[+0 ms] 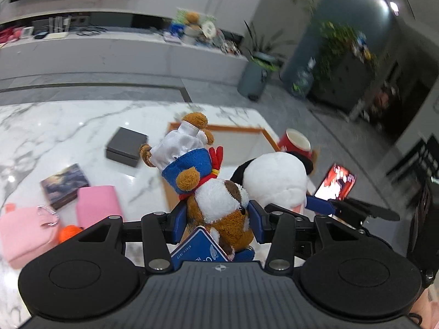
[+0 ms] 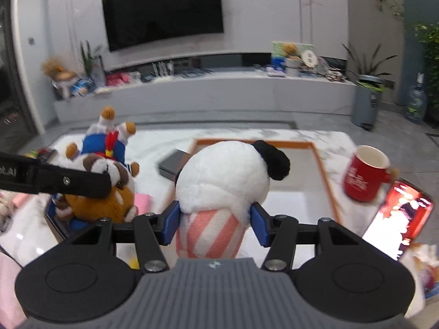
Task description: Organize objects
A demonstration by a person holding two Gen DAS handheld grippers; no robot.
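My left gripper [image 1: 216, 215] is shut on a brown and white plush dog [image 1: 216, 203] in a blue and white sailor suit, held upside down above the marble table [image 1: 55, 126]; it also shows in the right wrist view [image 2: 104, 170]. My right gripper [image 2: 215, 220] is shut on a white panda plush [image 2: 225, 175] with a black ear and pink striped base; it also shows in the left wrist view [image 1: 274, 178]. Both toys hang side by side near an orange-framed tray [image 2: 323, 170].
A red mug [image 2: 365, 175] stands right of the tray beside a lit phone [image 2: 395, 219]. A dark grey box [image 1: 126, 146], a picture-covered box [image 1: 64, 186], a pink box [image 1: 97, 205], a pink pouch [image 1: 22, 233] and an orange ball [image 1: 68, 231] lie to the left.
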